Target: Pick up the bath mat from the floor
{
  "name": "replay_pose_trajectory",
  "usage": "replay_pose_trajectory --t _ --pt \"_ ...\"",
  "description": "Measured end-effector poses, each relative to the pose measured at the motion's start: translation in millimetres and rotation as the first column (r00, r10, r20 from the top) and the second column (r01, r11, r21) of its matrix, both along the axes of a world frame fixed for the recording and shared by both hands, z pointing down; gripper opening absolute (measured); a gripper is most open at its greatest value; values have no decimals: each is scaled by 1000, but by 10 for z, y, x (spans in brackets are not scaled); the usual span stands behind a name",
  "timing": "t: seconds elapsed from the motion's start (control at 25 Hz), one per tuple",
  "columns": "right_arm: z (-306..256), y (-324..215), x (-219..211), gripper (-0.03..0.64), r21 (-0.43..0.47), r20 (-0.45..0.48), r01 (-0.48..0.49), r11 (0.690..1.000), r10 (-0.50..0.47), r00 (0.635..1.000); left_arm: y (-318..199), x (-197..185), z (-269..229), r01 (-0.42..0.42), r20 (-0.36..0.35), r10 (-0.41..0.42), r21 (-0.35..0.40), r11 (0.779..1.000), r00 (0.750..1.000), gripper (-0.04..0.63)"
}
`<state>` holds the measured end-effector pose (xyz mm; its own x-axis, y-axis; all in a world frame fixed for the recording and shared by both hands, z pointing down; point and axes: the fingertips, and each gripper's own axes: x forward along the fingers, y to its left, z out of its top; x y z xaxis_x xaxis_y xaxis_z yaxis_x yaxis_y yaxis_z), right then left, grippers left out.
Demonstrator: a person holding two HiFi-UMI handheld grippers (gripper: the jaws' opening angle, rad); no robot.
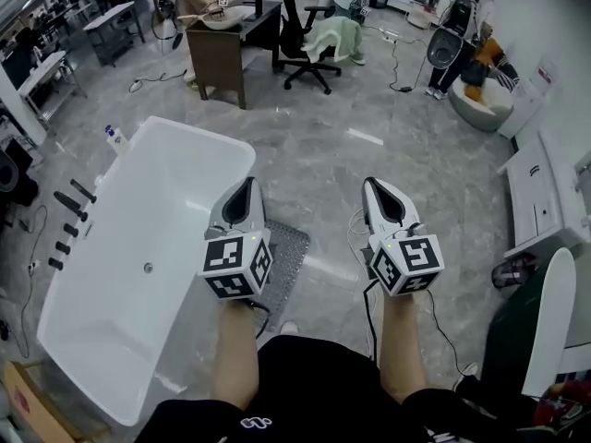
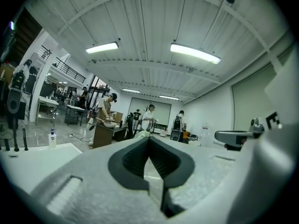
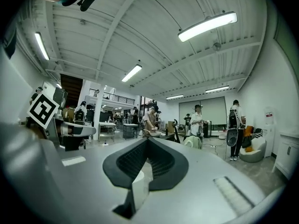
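The bath mat (image 1: 288, 258), grey and bumpy, lies flat on the marble floor beside the white bathtub; my left gripper and arm hide most of it. My left gripper (image 1: 247, 185) is held level above the mat's far edge, its jaws shut with nothing between them. My right gripper (image 1: 374, 185) hovers level to the mat's right, also shut and holding nothing. In the left gripper view (image 2: 149, 138) and the right gripper view (image 3: 147, 139) the dark pads meet at the tips and point out across the room; the mat is not visible there.
The white bathtub (image 1: 199, 131) stands at the left, with a soap bottle (image 1: 114, 137) at its far corner. A brown desk (image 1: 226, 49) and an office chair (image 1: 309, 40) stand ahead, with people beyond. White cabinets (image 1: 540, 192) line the right. A cable (image 1: 355, 231) runs along the floor.
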<state>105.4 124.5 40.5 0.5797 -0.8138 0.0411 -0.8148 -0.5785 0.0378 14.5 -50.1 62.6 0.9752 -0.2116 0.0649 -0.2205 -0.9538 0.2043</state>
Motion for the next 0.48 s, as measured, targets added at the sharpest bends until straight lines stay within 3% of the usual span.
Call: replay_pose_trajectory --t 0.48 --pt "35 -267 179 6 -43 -15 -4 999 3 1000 -392 87 93 14 -11 -14 -49 999 1000 0"
